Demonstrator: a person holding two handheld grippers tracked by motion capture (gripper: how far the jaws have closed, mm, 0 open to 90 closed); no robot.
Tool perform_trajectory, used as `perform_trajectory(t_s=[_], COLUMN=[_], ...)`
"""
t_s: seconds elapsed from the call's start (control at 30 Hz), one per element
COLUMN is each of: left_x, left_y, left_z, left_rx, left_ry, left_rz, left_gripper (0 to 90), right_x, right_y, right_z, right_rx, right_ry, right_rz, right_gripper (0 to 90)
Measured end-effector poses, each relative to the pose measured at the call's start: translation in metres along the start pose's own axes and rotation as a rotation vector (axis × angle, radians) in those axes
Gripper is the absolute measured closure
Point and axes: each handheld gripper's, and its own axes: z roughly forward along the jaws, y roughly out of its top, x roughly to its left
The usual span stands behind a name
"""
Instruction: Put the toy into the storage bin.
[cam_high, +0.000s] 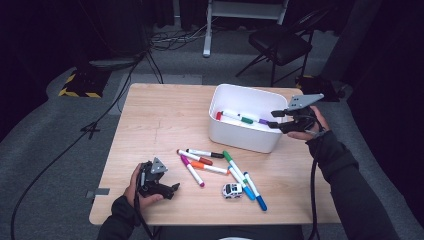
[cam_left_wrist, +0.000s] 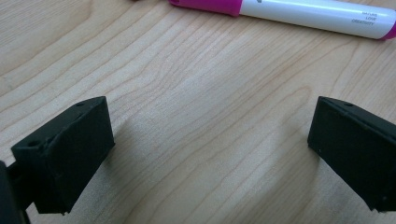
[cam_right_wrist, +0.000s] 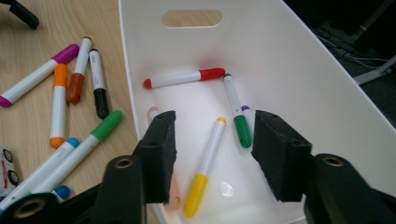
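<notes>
Right fingers (cam_right_wrist: 212, 154) parted, empty, above glossy white plastic bin (cam_right_wrist: 299, 70), yellow-capped marker (cam_right_wrist: 205, 169) below, left fingers (cam_left_wrist: 210, 154) wide over woodgrain

1. The left half of the table (cam_high: 150, 120) lies bare, giving open passage.
2. Loose markers (cam_high: 215, 167) and a toy car (cam_high: 232, 190) crowd the front middle.
3. The white bin (cam_high: 245, 141) blocks the right rear; its open top gives access to the markers inside (cam_right_wrist: 205, 175).
4. Bare wood lies between the left gripper (cam_high: 167, 189)'s jaws.
</notes>
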Motion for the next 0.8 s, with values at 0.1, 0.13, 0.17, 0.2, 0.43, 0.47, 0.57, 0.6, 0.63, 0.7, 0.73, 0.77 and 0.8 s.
perform_trajectory(t_s=[0.1, 0.13, 0.17, 0.2, 0.43, 0.47, 0.57, 0.6, 0.63, 0.7, 0.73, 0.77, 0.8], left_x=[0.0, 0.0, 0.0, 0.0, 0.0, 0.0, 0.0, 0.0, 0.0, 0.0, 0.0, 0.0, 0.0], left_y=[0.0, 0.0, 0.0, 0.0, 0.0, 0.0, 0.0, 0.0, 0.0, 0.0, 0.0, 0.0, 0.0], left_z=[0.0, 0.0, 0.0, 0.0, 0.0, 0.0, 0.0, 0.0, 0.0, 0.0, 0.0, 0.0, 0.0], left_rx=[0.0, 0.0, 0.0, 0.0, 0.0, 0.0, 0.0, 0.0, 0.0, 0.0, 0.0, 0.0, 0.0], left_ry=[0.0, 0.0, 0.0, 0.0, 0.0, 0.001, 0.0, 0.001, 0.001, 0.0, 0.001, 0.001, 0.001], left_rz=[0.0, 0.0, 0.0, 0.0, 0.0, 0.0, -0.003, 0.0, 0.0, -0.003, 0.0, 0.0, 0.0], left_gripper=[0.4, 0.4, 0.4, 0.5, 0.5, 0.4, 0.5, 0.5, 0.5, 0.5, 0.5, 0.5, 0.5], right_x=[0.01, 0.014, 0.018, 0.023, 0.059, 0.065, 0.085, 0.093, 0.101, 0.116, 0.122, 0.128, 0.134], right_y=[-0.003, -0.003, -0.004, -0.005, -0.024, -0.029, -0.049, -0.057, -0.066, -0.085, -0.093, -0.101, -0.106], right_z=[-0.012, -0.016, -0.02, -0.024, -0.044, -0.045, -0.041, -0.037, -0.033, -0.023, -0.019, -0.015, -0.012], right_rx=[-0.057, -0.074, -0.087, -0.097, -0.157, -0.165, -0.148, -0.144, -0.136, -0.105, -0.099, -0.083, -0.067], right_ry=[-0.002, -0.008, -0.026, -0.045, -0.067, -0.049, -0.005, 0.007, 0.003, 0.035, 0.049, 0.073, 0.084], right_rz=[0.03, 0.035, 0.043, 0.044, 0.037, 0.038, 0.046, 0.053, 0.055, 0.042, 0.046, 0.065, 0.061], right_gripper=[33.3, 30.3, 28.0, 24.5, 23.3, 23.6, 23.6, 24.2, 24.5, 24.7, 24.5, 24.6, 24.2])
